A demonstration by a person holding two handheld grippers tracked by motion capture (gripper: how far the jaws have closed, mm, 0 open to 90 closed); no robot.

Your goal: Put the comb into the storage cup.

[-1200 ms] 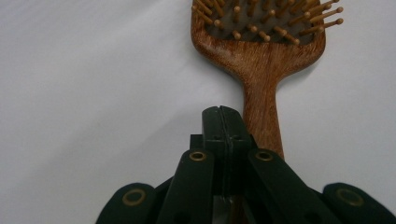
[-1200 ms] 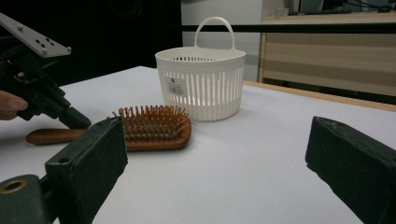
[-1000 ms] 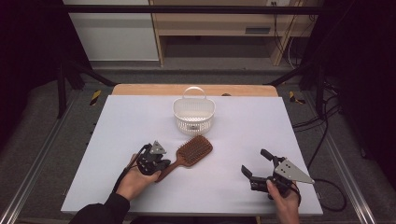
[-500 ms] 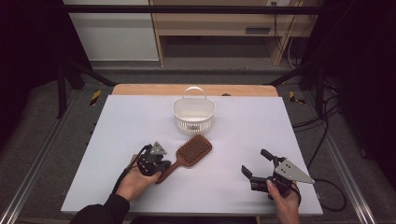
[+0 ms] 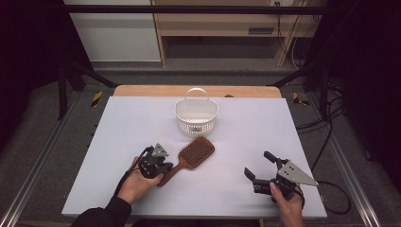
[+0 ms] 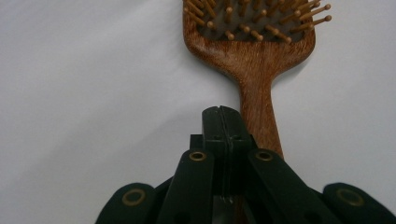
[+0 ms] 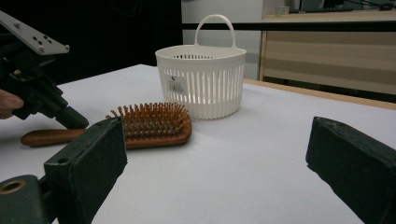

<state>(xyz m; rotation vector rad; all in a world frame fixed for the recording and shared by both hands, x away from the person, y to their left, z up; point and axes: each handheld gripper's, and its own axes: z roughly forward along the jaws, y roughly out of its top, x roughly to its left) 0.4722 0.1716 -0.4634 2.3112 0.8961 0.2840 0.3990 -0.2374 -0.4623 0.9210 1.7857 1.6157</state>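
Note:
A wooden paddle hairbrush (image 5: 191, 156) lies bristles up on the white table (image 5: 246, 132), its handle pointing toward the person's left hand. My left gripper (image 5: 165, 166) is shut, its jaws pressed together with nothing between them. In the left gripper view its tip (image 6: 222, 123) sits over the left side of the brush handle (image 6: 257, 112); I cannot tell whether it touches. The right gripper view shows that tip (image 7: 72, 120) down at the handle. My right gripper (image 5: 257, 164) stands wide open and empty at the front right, pointing toward the brush (image 7: 154, 123).
A white slatted basket (image 5: 196, 116) with a hoop handle stands upright just behind the brush head, also seen in the right gripper view (image 7: 201, 79). A wooden strip (image 5: 142, 91) edges the table's far side. Cables trail off the right edge.

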